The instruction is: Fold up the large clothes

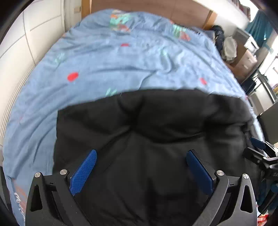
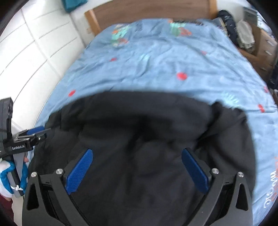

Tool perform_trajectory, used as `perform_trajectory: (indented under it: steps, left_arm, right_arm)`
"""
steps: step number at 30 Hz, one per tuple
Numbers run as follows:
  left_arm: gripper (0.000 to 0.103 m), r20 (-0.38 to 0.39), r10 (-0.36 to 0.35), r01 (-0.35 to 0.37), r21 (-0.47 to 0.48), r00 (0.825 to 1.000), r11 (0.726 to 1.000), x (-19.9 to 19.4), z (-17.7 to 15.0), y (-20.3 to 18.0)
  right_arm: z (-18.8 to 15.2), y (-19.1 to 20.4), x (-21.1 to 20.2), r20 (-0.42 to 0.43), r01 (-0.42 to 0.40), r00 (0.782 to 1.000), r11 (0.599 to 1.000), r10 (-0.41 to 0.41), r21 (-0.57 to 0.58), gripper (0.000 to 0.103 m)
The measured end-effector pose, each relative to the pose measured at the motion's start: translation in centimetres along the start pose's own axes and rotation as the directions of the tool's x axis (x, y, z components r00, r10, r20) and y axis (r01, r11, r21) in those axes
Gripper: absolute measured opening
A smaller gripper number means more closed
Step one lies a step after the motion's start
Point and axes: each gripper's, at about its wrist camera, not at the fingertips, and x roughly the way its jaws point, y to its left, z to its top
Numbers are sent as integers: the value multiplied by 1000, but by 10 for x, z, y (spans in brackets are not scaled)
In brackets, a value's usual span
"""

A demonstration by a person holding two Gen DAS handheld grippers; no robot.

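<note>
A large black padded garment (image 1: 147, 139) lies on the near end of a bed with a light blue sheet (image 1: 113, 60); it also shows in the right wrist view (image 2: 139, 139). My left gripper (image 1: 141, 156) hovers over the garment's near left part, jaws wide open and empty. My right gripper (image 2: 137, 154) hovers over its near right part, jaws wide open and empty. Each gripper shows at the edge of the other's view: the right one in the left wrist view (image 1: 260, 149) and the left one in the right wrist view (image 2: 34, 133).
The blue sheet (image 2: 156, 69) has red dots and cartoon prints. A wooden headboard (image 2: 147, 10) stands at the far end. A white panelled wall (image 2: 34, 52) runs along the left. Piled clothes (image 1: 225, 45) and a wooden cabinet (image 1: 245, 60) stand at the far right.
</note>
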Motion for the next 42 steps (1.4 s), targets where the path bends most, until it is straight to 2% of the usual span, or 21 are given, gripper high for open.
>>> perform_trajectory:
  steps: [3, 5, 7, 10, 12, 18, 22, 26, 29, 33, 42]
  left_arm:
    - [102, -22, 29, -30, -49, 999, 998, 21, 2, 17]
    - [102, -34, 38, -40, -80, 999, 996, 28, 4, 28]
    - [102, -53, 21, -28, -131, 998, 991, 32, 7, 43]
    - [102, -64, 33, -44, -171, 997, 984, 28, 4, 53]
    - [102, -38, 50, -56, -176, 998, 983, 14, 0, 55]
    - [102, 98, 58, -49, -96, 993, 994, -35, -15, 28]
    - [102, 139, 46, -40, -45, 989, 998, -42, -28, 7]
    - [102, 139, 67, -65, -15, 988, 998, -29, -35, -2]
    - [102, 117, 72, -68, -34, 990, 997, -20, -44, 2]
    - [102, 136, 101, -99, -22, 986, 995, -27, -53, 0]
    - [102, 192, 157, -168, 41, 969, 985, -43, -69, -15]
  right_arm:
    - [-3, -2, 32, -38, 47, 998, 999, -47, -9, 103]
    - [1, -21, 45, -49, 43, 998, 998, -41, 52, 103]
    - [9, -44, 49, -44, 30, 999, 994, -26, 106, 103]
    - [17, -62, 48, -43, 90, 995, 992, -86, 94, 103]
    - [19, -76, 43, -52, 119, 992, 987, -114, 104, 103]
    - [0, -72, -10, 27, 117, 993, 992, -119, 43, 103]
    - [-26, -51, -36, 80, 88, 993, 995, -84, -47, 103]
    - [-47, -46, -31, 77, 74, 995, 996, -69, -56, 103]
    - [-57, -57, -17, 52, 80, 995, 997, -80, -4, 103]
    - [-63, -75, -12, 43, 97, 994, 994, -100, 51, 103]
    - [-70, -79, -17, 49, 128, 990, 990, -131, 57, 103]
